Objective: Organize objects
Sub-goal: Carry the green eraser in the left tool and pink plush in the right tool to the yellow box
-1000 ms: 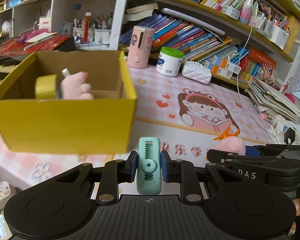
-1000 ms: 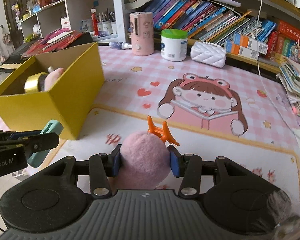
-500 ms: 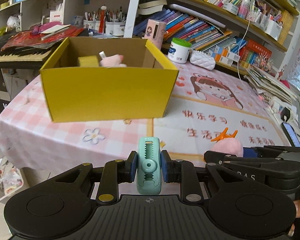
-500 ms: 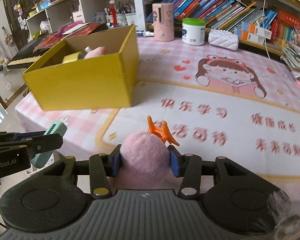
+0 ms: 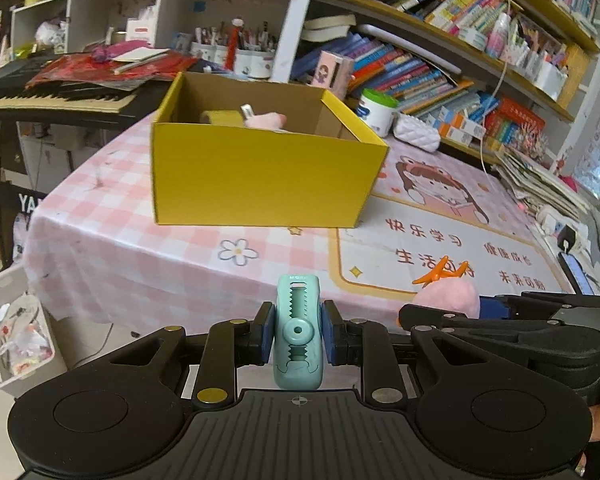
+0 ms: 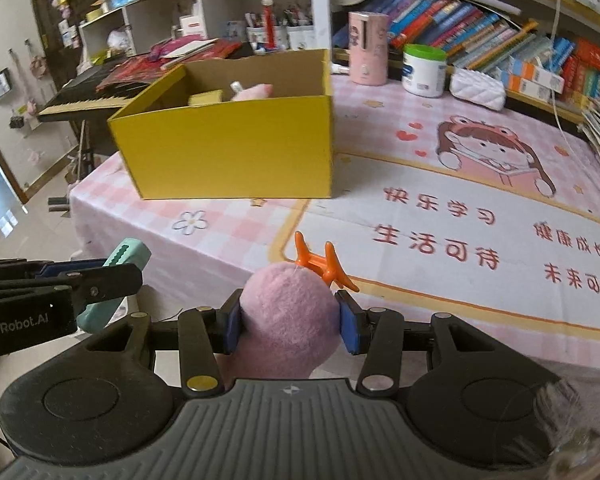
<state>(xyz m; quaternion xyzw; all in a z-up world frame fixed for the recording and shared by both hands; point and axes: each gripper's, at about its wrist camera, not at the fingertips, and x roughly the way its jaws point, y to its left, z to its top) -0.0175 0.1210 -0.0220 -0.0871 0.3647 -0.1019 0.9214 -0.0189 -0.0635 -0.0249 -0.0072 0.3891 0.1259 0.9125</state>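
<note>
Left gripper (image 5: 296, 334): jaws closed to their narrowest on the mint-green clip (image 5: 298, 332), pads on its two flat sides, held off the near edge of the desk (image 5: 140, 256). Clip looks like hard plastic: light, stiff, smooth, so it could slip; flat sides are the sensible hold.

Yellow box (image 5: 256, 176): open-topped, on the desk's left half, well apart from both grippers; a few items already lie inside.

Right gripper (image 6: 290, 320): jaws partly open, clamped on the pink plush ball (image 6: 288, 312), orange antlers (image 6: 324, 262) uppermost. Plush looks soft, light, compressible, grippy; hold across its middle, never by the thin antlers.
</note>
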